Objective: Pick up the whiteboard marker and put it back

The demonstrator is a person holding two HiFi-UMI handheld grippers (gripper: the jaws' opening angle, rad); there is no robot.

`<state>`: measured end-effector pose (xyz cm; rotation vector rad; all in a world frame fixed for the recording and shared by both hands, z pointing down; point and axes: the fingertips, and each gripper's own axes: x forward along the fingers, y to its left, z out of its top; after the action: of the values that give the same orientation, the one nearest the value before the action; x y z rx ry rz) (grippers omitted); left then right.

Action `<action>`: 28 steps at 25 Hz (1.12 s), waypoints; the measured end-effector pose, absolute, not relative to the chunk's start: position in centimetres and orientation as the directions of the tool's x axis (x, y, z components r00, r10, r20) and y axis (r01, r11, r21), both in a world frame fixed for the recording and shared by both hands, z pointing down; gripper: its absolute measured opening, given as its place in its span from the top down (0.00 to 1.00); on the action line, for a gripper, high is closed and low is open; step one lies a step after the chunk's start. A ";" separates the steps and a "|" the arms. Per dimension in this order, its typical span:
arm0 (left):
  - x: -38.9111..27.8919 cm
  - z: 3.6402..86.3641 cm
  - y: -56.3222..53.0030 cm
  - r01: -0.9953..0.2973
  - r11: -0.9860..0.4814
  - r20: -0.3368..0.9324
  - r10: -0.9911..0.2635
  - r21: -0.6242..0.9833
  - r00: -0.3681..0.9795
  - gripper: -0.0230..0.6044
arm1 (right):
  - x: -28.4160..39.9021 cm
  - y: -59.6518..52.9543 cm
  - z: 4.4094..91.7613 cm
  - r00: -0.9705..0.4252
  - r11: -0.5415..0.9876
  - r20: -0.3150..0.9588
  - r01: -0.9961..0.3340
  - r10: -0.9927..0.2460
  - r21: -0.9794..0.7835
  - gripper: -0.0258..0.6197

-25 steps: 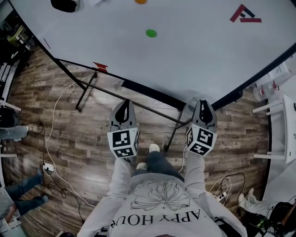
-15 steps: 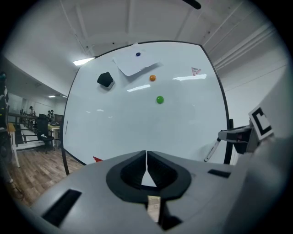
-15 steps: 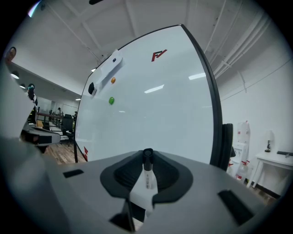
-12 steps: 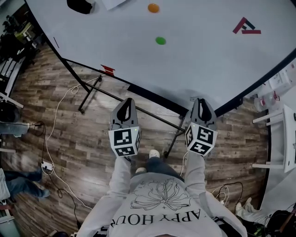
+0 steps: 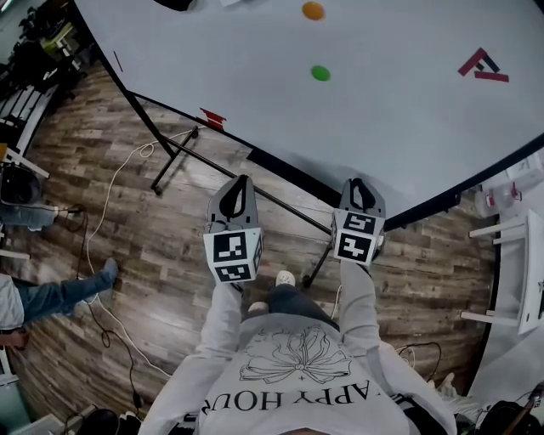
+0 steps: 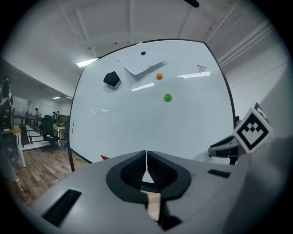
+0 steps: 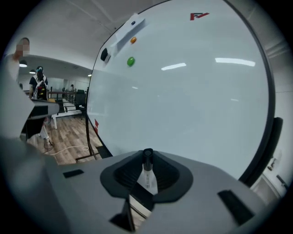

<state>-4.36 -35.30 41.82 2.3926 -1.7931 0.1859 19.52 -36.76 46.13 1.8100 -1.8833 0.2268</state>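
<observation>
The right gripper is clenching the whiteboard marker between its jaws. The marker is lying along the jaws at lower centre of the right gripper view, its black cap pointing forward toward the whiteboard and its white labelled barrel running back into the gripper. The cap is not touching the board.

The left gripper is keeping its jaws clenched together with nothing between them.

In the head view both grippers are sitting side by side at centre frame, just below the whiteboard's dark lower edge and over the wooden floor. The whiteboard is filling the upper part of that frame. A green magnet and an orange magnet are sitting on it at upper centre, and a red logo is showing at upper right. In the left gripper view a black eraser and a sheet of paper are hanging at the board's upper left.
</observation>
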 end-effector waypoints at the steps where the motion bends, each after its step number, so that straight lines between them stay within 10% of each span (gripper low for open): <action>1: -4.5 42.1 -35.4 -0.961 -0.274 0.190 -0.942 0.042 0.277 0.95 | 19.2 -37.0 47.0 0.021 0.110 0.494 -0.966 -0.869 0.234 0.86; 28: -7.4 47.7 -36.9 -0.983 -0.173 0.305 -0.935 0.055 0.182 0.95 | 11.0 -44.2 61.0 -0.113 0.506 0.620 -0.699 -0.776 0.506 0.86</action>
<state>-7.37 -36.90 47.70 2.2183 -1.8457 0.2946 10.98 -44.18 60.97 1.2272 -1.8450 -0.1082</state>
